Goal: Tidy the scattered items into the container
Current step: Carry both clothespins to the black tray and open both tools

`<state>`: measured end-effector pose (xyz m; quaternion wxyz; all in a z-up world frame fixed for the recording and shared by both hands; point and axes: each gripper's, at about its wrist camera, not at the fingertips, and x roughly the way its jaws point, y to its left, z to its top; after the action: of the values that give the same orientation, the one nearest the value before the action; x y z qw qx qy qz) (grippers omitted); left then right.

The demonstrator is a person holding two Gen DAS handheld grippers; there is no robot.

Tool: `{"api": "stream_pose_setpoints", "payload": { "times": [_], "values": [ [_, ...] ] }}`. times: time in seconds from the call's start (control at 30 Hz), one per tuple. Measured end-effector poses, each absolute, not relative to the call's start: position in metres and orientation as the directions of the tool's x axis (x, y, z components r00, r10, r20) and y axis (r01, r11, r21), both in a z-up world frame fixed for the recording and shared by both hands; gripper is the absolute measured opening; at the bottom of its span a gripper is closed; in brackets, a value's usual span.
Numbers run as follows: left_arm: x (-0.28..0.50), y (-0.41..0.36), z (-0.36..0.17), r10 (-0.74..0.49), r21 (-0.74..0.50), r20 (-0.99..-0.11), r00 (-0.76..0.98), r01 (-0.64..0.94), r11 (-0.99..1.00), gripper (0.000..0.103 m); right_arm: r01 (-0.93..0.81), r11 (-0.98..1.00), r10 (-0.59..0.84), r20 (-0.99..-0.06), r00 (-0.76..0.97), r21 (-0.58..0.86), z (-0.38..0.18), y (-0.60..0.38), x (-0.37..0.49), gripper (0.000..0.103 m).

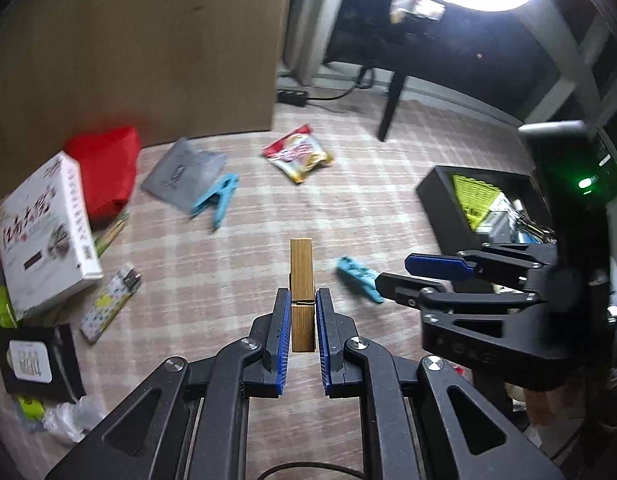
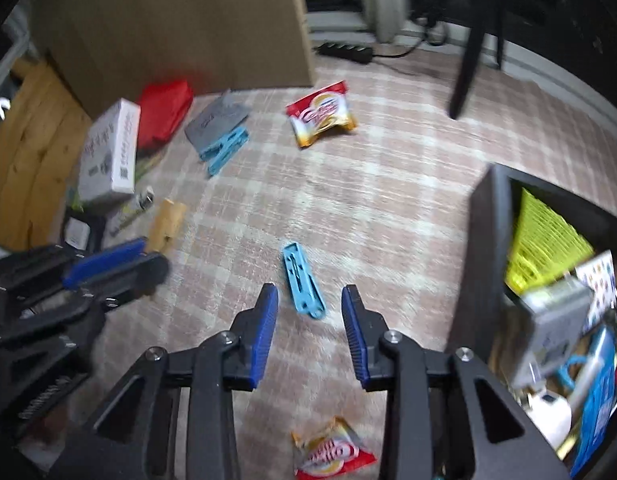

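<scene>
My left gripper (image 1: 302, 292) is shut on a tan wooden clip (image 1: 301, 276), held upright above the checked mat; the right wrist view shows this left gripper (image 2: 152, 256) at the left with the wooden clip (image 2: 167, 224) sticking out. My right gripper (image 2: 310, 296) is open. A light blue clip (image 2: 304, 284) lies on the mat, seen between its fingertips with neither pad touching it. The left wrist view shows the right gripper (image 1: 404, 274) just above that blue clip (image 1: 358, 278). The black container (image 2: 480, 248), (image 1: 440, 204) stands to the right, holding several items.
On the mat lie a second blue clip (image 1: 218, 200), a grey pouch (image 1: 180, 172), a red-and-gold snack packet (image 1: 298, 152) and another packet (image 2: 332, 452) near me. A white box (image 1: 44, 232), red bag (image 1: 104, 168) and cardboard panel (image 1: 148, 40) crowd the left.
</scene>
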<state>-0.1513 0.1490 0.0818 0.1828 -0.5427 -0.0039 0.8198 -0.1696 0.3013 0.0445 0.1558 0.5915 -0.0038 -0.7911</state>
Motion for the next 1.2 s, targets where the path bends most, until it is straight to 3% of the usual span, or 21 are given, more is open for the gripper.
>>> {"api": "stream_pose_setpoints", "payload": {
  "times": [0.3, 0.37, 0.43, 0.83, 1.2],
  "values": [
    [-0.155, 0.129, 0.066, 0.292, -0.222, -0.897, -0.331, -0.234, -0.947, 0.011, 0.305, -0.948, -0.158, -0.963, -0.219, 0.086, 0.007, 0.273, -0.189, 0.03],
    [-0.155, 0.131, 0.065, 0.292, -0.222, -0.898, -0.328, -0.235, -0.946, 0.011, 0.31, -0.947, -0.153, -0.964, -0.219, 0.08, 0.007, 0.273, -0.189, 0.018],
    [-0.156, 0.134, 0.066, 0.296, -0.224, -0.898, -0.326, -0.24, -0.945, 0.011, 0.297, -0.951, -0.156, -0.963, -0.218, 0.087, 0.007, 0.277, -0.189, 0.012],
    [-0.133, 0.195, 0.088, 0.365, -0.247, -0.881, -0.301, -0.366, -0.897, 0.011, 0.165, -0.966, -0.241, -0.923, -0.301, 0.199, 0.065, 0.345, -0.154, 0.012],
    [-0.09, 0.29, 0.114, 0.479, -0.32, -0.856, -0.195, -0.527, -0.787, 0.011, -0.055, -0.982, -0.146, -0.904, -0.403, 0.183, 0.109, 0.469, -0.086, 0.012]
  ]
}}
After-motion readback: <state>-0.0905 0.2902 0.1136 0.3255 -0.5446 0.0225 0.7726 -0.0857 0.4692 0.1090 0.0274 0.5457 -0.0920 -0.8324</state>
